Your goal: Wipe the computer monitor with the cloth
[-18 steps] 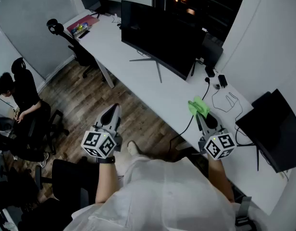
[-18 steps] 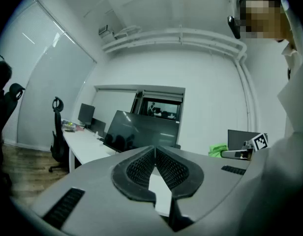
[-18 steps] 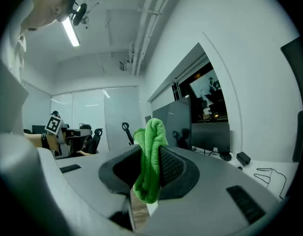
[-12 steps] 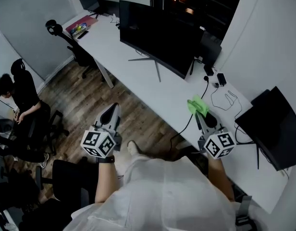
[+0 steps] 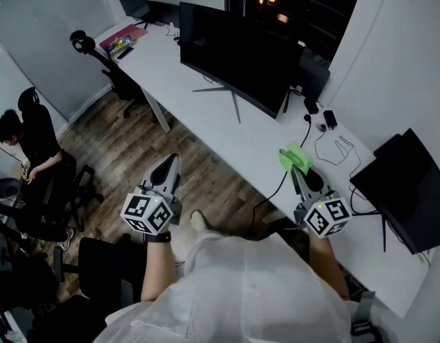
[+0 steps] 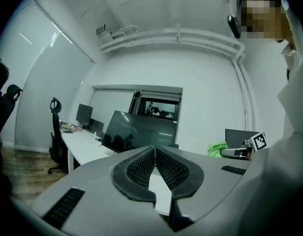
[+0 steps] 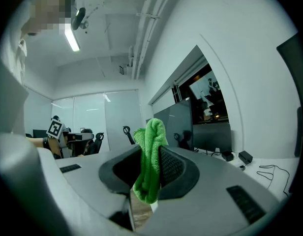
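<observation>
Right gripper (image 7: 150,151) is clamped on green microfibre cloth (image 7: 153,130), bunched mid-fold. Cloth is judged soft, light and limp, so a bunched hold suits it. Left gripper (image 6: 155,155) is closed together, empty.

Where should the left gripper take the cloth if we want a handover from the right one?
I'd grip the bunched tuft of the cloth that sticks out past the right gripper's jaws. Come head-on from the tip side; the left gripper is shut, so open it first. The cloth's middle is pinched between the right jaws, leaving little else free.
</observation>
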Action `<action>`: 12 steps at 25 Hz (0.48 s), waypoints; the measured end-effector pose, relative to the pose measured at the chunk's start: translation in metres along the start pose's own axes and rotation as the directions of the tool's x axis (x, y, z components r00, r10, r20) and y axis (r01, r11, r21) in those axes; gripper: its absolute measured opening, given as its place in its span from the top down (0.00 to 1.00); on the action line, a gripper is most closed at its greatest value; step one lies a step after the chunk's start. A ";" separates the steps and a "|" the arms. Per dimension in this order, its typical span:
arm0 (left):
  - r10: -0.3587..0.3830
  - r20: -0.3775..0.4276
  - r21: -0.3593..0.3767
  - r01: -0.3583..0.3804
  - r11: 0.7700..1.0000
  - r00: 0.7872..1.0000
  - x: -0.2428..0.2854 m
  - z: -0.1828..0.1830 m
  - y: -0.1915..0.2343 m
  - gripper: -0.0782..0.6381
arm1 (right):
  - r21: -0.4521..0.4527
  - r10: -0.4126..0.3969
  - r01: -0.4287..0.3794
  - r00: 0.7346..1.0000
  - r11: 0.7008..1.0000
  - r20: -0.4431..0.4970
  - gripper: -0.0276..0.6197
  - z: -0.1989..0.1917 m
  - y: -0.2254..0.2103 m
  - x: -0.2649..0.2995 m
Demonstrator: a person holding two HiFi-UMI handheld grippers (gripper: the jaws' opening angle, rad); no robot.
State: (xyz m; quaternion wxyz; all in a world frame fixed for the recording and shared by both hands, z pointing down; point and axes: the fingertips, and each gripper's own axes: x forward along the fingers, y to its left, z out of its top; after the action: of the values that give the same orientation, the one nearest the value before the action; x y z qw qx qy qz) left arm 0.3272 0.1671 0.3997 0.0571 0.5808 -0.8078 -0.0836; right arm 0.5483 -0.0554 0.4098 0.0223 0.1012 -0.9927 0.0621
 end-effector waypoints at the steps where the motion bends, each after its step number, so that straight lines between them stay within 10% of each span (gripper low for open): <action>1: 0.000 -0.001 -0.001 0.000 1.000 1.000 0.000 0.000 0.000 0.86 | 0.005 0.000 0.000 1.000 1.000 0.002 0.85 0.000 0.000 0.000; 12: 0.001 -0.025 -0.019 -0.002 1.000 1.000 -0.006 -0.009 0.007 0.86 | 0.044 0.006 -0.005 1.000 0.999 -0.018 0.85 -0.008 0.009 0.009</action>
State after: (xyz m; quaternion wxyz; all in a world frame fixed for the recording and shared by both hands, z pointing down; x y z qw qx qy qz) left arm 0.3239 0.1741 0.4102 0.0725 0.5806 -0.8066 -0.0841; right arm 0.5374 -0.0471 0.4173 0.0290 0.0982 -0.9911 0.0849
